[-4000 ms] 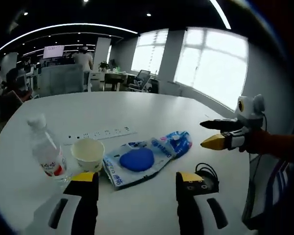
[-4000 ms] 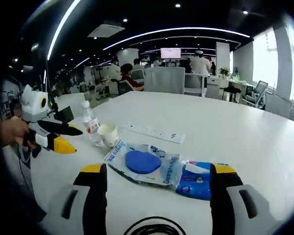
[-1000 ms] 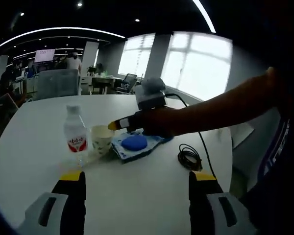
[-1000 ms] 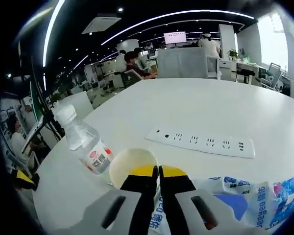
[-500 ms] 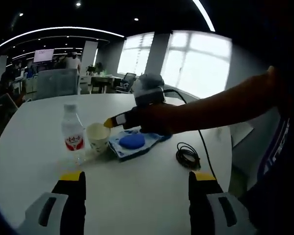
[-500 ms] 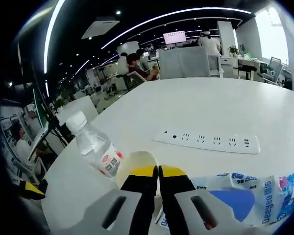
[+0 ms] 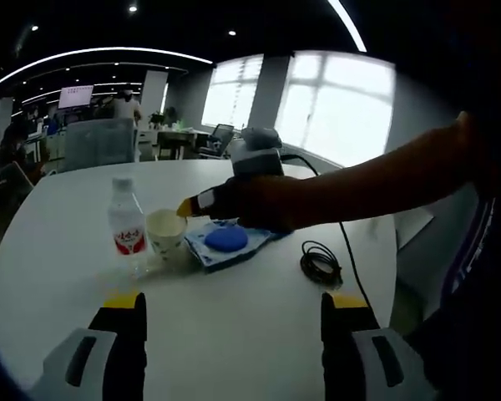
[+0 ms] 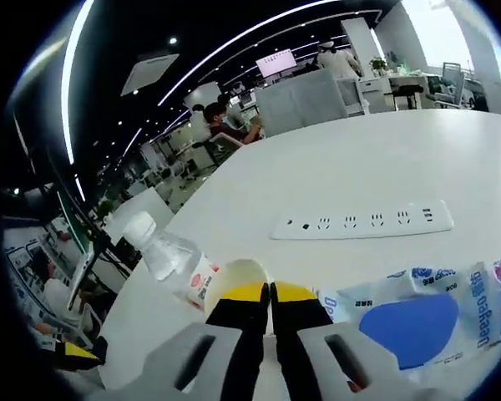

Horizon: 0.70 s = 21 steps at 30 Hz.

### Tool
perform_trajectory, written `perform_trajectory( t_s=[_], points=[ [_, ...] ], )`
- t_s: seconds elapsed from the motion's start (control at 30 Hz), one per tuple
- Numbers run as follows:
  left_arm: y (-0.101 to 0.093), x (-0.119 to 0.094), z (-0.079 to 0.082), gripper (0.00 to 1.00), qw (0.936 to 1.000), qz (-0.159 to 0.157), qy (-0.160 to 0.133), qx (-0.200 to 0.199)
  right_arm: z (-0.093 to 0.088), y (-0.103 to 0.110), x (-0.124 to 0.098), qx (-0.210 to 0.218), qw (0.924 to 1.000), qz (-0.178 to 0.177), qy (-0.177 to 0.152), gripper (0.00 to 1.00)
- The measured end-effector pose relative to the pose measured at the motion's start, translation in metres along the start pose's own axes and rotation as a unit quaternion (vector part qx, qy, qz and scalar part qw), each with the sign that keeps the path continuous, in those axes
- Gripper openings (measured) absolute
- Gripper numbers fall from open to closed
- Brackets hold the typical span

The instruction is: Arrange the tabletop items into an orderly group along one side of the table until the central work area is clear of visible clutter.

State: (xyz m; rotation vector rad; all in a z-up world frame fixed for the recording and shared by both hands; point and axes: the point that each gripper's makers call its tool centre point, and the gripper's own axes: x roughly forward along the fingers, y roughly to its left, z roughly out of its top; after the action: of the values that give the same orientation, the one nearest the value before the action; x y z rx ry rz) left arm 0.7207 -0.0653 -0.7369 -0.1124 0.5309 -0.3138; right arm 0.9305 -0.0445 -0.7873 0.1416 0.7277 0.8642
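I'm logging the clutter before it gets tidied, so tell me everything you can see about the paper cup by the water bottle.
The small cream paper cup stands upright and open-topped on the white table, close beside the clear plastic water bottle with a red label. Its contents cannot be made out. The right gripper, yellow-tipped fingers pressed together, sits at its rim; whether they pinch the rim is unclear. The blue-and-white plastic packet lies at its other side.

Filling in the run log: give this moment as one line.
right tool: shut on paper cup rim | left tool: open, idle | water bottle: upright beside cup | blue wipes pack: flat on table | black cable: coiled
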Motion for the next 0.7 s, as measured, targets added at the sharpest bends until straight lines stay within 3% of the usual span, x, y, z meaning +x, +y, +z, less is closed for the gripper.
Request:
perform_trajectory(
  t_s=[0.43, 0.7],
  points=[
    [-0.006, -0.004, -0.007, 0.84, 1.0, 0.002, 0.008, -0.001, -0.011, -0.001, -0.003, -0.012, 0.9998, -0.006, 0.015, 0.0],
    [-0.006, -0.005, -0.008, 0.84, 1.0, 0.003, 0.007, 0.001, -0.003, -0.005, 0.001, -0.027, 0.9996, -0.006, -0.004, 0.02]
  ],
)
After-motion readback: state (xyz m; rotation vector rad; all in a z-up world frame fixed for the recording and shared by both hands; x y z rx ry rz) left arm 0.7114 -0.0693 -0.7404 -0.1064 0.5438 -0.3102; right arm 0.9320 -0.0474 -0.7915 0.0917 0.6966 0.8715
